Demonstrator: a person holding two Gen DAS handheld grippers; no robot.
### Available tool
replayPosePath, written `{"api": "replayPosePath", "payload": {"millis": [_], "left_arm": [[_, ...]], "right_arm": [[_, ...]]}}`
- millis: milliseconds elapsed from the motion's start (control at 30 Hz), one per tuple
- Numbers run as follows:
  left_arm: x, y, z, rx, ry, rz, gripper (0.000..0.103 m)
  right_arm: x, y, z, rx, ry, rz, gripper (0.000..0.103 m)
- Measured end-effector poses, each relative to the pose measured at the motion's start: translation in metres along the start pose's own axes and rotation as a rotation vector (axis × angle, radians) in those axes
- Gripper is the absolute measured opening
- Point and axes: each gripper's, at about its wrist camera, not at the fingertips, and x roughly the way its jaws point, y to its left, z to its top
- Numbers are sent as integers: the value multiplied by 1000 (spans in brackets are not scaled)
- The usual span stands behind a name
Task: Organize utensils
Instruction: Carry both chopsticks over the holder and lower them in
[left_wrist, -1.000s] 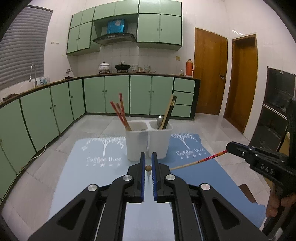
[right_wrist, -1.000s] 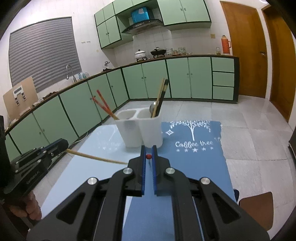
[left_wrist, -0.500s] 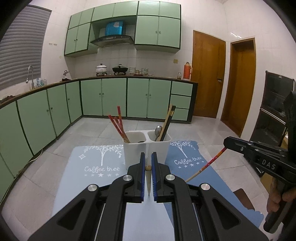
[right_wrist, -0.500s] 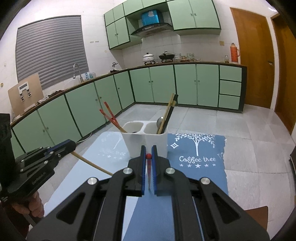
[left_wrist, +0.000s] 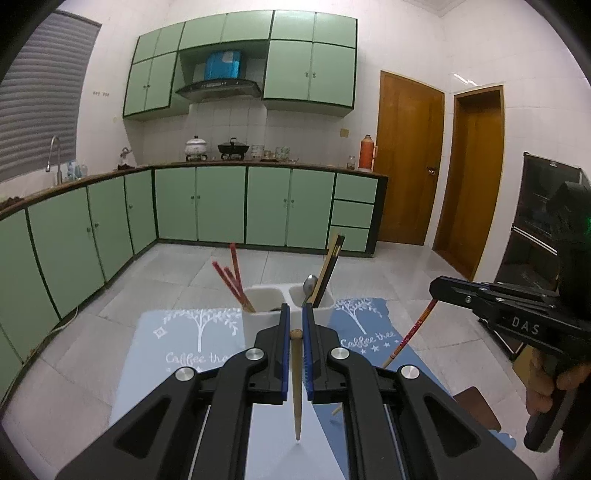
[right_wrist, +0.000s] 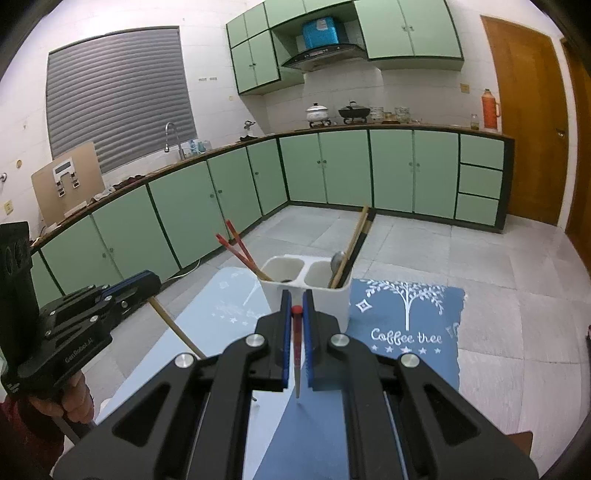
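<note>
My left gripper (left_wrist: 294, 314) is shut on a plain wooden chopstick (left_wrist: 296, 384) that hangs tip-down between its blue pads. My right gripper (right_wrist: 295, 301) is shut on a red-topped chopstick (right_wrist: 297, 354), also hanging steeply. Each gripper shows in the other's view: the right gripper (left_wrist: 436, 287) with its red chopstick (left_wrist: 410, 336), the left gripper (right_wrist: 152, 283) with its wooden chopstick (right_wrist: 177, 328). Just ahead stands a white two-compartment holder (left_wrist: 258, 317) (right_wrist: 332, 302). Its left cup holds red chopsticks (left_wrist: 231, 277); its right cup holds a spoon (left_wrist: 309, 284) and dark chopsticks (left_wrist: 330, 262).
The holder stands on a table covered by a light blue mat (left_wrist: 184, 339) and a darker blue mat (right_wrist: 406, 332). A brown chair seat (left_wrist: 476, 406) sits off the right edge. Green cabinets (left_wrist: 221, 206) and a dark appliance (left_wrist: 535, 258) stand farther off.
Both grippers have risen with their chopsticks. The chopsticks, nearly level a second ago, now hang steeply, and the holder sits lower in both views.
</note>
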Motion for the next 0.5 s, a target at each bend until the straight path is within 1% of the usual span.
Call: {"api": "replayPosePath", "payload": {"millis": [200,400,500], "left_arm": [[-1,-4,22,26,-43,-1,6],[4,-11,59,64,-119,0,6],[8,-13,82,74,-167,5,6]], "right_arm": [[-3,3,29,-41,-28,19,5],[-7,3,68,-78,-90,28,5],[-6,-1,88,-92,-121,18,5]]}}
